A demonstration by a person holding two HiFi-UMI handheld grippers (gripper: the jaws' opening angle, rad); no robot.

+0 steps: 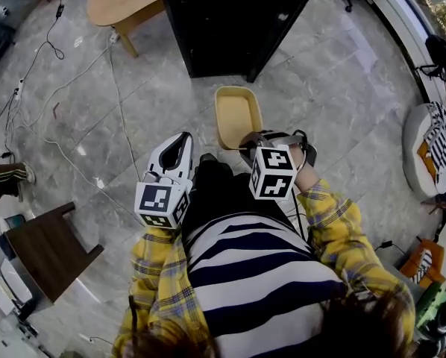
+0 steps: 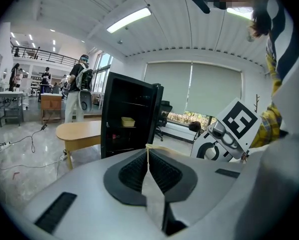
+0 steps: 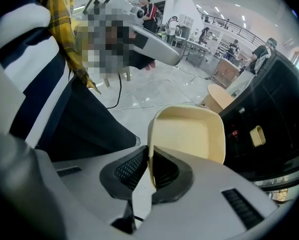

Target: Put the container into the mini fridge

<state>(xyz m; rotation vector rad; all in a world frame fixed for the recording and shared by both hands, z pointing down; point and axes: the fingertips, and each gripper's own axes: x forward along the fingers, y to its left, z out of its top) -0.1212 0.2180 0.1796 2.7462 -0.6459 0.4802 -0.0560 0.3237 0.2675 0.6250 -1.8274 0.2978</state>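
Right claw [image 3: 150,166] is nearly closed, pinching the near rim of the container [image 1: 236,114]; the container hangs over the floor just before the open fridge [image 1: 223,28]; left claw [image 2: 148,166] is closed to a slit beside the container, and seems to hold nothing.

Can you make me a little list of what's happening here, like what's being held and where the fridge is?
held thing: yellow container, empty
right hand-held gripper: shut on the container's rim
left hand-held gripper: jaws together, left of the container
mini fridge: black, open, just ahead
inside fridge: small yellow tub on a shelf
floor: grey tiles
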